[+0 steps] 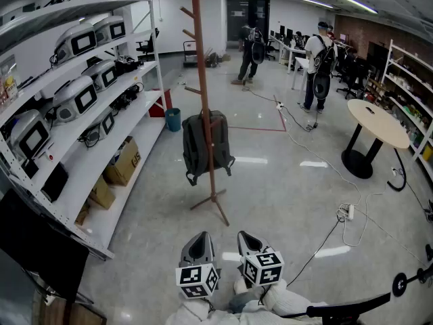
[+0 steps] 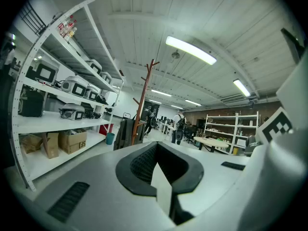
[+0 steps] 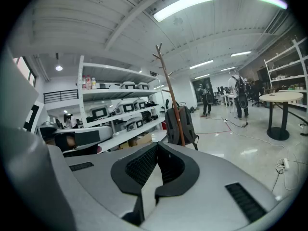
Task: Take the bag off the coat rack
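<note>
A dark grey backpack (image 1: pixel 206 144) hangs low on a tall brown wooden coat rack (image 1: pixel 200 59) that stands on the shiny floor in the middle of the head view. Both grippers are held side by side at the bottom edge, well short of the rack. My left gripper (image 1: pixel 199 248) is shut with nothing in it, and so is my right gripper (image 1: pixel 249 242). In the left gripper view the left gripper (image 2: pixel 156 146) points at the backpack (image 2: pixel 126 134) far ahead. Beyond the right gripper (image 3: pixel 158 147) in its own view, the backpack (image 3: pixel 179 125) hangs on the rack (image 3: pixel 168 85).
White shelving (image 1: pixel 81 147) with several white devices and cardboard boxes (image 1: pixel 124 161) runs along the left. A teal bin (image 1: pixel 173 119) stands behind the rack. A round table (image 1: pixel 376 124) and floor cables (image 1: pixel 348 212) lie to the right. People stand far back.
</note>
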Tool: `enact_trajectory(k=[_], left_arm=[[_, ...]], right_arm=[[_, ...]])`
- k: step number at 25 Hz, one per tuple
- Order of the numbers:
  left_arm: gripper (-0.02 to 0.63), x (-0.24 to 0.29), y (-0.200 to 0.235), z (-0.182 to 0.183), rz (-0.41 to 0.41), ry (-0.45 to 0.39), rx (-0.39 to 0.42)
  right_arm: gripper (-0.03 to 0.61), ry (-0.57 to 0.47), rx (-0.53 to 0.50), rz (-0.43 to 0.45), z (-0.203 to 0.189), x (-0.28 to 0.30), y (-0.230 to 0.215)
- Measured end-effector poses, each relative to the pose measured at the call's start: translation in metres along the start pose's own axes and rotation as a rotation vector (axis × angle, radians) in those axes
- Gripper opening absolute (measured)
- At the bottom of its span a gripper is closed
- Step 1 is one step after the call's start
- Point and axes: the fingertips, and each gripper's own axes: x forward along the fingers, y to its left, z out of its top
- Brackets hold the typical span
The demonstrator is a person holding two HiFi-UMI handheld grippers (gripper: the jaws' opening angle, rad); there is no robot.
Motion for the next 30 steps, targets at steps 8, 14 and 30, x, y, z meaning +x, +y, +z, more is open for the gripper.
enact_trajectory(k=[8,14,30], left_arm=[[0.0,0.017,0.008,-0.002,-0.001,0.011,0.007],[0.0,0.038,0.014,0.003,0.013,0.01,0.011],[0.0,0.111,0.019,0.019,0.036,0.015,0.003]], right_arm=[[0.012,-0.005,0.016,-0.013,0.005,0.02,-0.014],[0.012,-0.011,0.013,0.013,0.014,0.04,-0.017],[0.012,-0.013,0.005,0.042,0.051,0.1,-0.05]])
